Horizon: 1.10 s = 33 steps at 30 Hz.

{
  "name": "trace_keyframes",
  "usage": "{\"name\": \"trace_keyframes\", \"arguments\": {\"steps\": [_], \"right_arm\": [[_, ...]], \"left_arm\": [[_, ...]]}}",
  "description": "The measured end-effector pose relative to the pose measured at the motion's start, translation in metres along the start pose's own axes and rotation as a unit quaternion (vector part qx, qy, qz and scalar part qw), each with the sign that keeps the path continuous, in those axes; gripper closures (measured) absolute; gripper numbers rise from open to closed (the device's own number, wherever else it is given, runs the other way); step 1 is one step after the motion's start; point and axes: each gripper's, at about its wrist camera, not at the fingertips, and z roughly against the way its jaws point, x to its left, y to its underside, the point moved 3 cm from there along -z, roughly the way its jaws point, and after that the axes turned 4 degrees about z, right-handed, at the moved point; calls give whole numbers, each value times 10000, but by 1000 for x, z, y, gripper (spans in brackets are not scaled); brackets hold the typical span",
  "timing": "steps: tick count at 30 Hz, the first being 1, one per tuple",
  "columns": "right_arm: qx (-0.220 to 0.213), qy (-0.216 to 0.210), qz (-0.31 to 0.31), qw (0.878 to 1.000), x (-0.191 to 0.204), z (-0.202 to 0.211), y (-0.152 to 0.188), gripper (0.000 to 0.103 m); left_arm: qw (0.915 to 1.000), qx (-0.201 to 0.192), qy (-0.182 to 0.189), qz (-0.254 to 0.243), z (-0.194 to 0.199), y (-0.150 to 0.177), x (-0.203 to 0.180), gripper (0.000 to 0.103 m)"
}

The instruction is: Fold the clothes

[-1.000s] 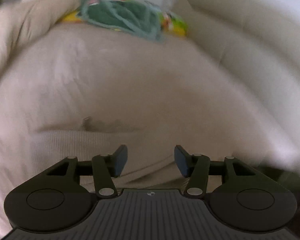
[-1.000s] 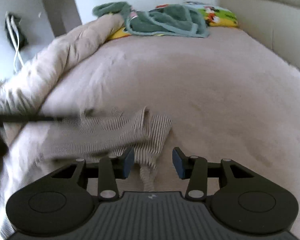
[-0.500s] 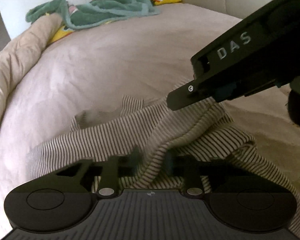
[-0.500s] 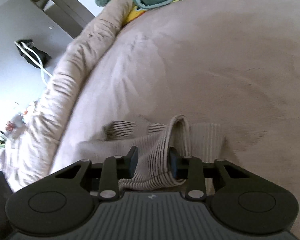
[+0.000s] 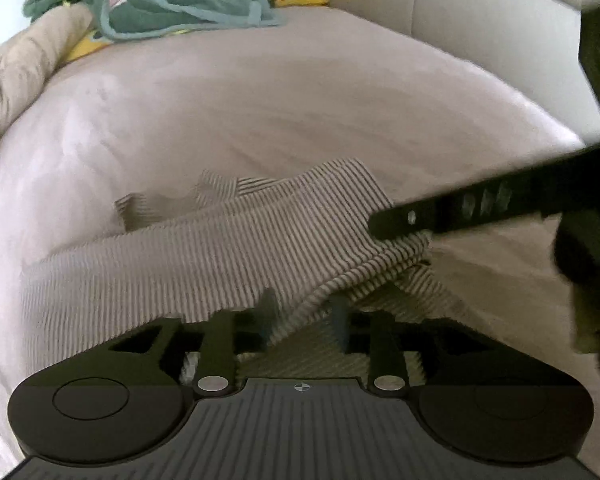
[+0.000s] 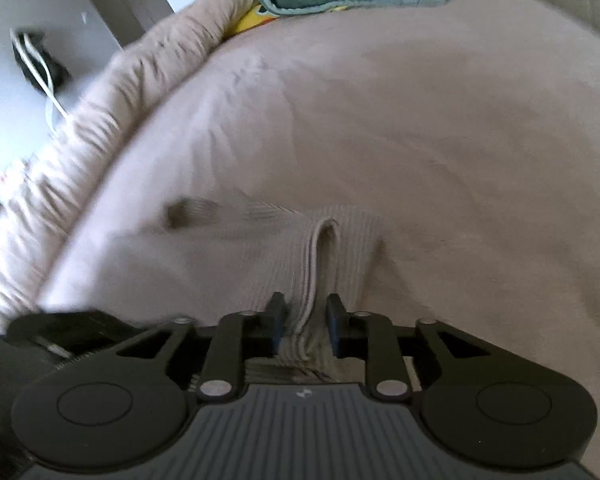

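Bed (image 5: 260, 92) carried everything: pink-beige cover, green towel (image 5: 172, 12) bunched at the far end, well away from the striped garment (image 5: 204, 248). Garment lay crumpled on the near part of the bed, part flat, one edge lifted into a ridge, probably because both tools pulled it up to carry a fold over. Left hand-held gripper (image 5: 300, 316) was narrowed onto a raised pleat at the garment's near edge, fabric between its fingers. Right hand-held gripper (image 6: 303, 320) was closed to a small gap on a hemmed loop at the garment's right side. Fold stage unclear from this.
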Motion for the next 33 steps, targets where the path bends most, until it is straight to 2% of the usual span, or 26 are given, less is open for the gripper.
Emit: {"name": "trace_keyframes", "arguments": {"steps": [1,4,7,10,14,16,18,22,24,26,29,33], "right_arm": [[-48,183,154,9997,4,2,3,71],[-165,449,241,9986,14,16,5,68],[-245,508,135,9983,24,31,0,65],[-469,603,186,9969,40,46,-7,52],[-732,943,25,9928,68,68,1,50],[-820,1031,-216,9911,84,80,10,46],[-917,1025,-417,9896,100,95,19,37],[-1040,1110,-394,9876,117,118,23,20],[-1206,1084,-351,9861,113,127,19,2],[-1329,1096,-256,9847,105,130,15,0],[-1009,885,-148,9908,82,117,8,0],[-480,493,-58,9976,52,100,5,0]], "left_arm": [[9999,-48,42,120,8,1,5,48],[9986,-144,-44,510,33,4,32,44],[9959,-120,-81,897,59,14,62,32],[9951,-116,-102,972,81,27,86,26],[9941,-107,-125,1070,109,45,117,23],[9943,-36,-28,1066,128,49,127,19],[9947,79,9,1021,148,52,134,15],[9932,252,-99,1136,169,50,132,11],[9909,306,-83,1308,169,48,124,10],[9889,355,-48,1441,164,46,112,10],[9881,382,-11,1491,148,45,84,10],[9821,614,-199,1770,123,45,52,10]]}}
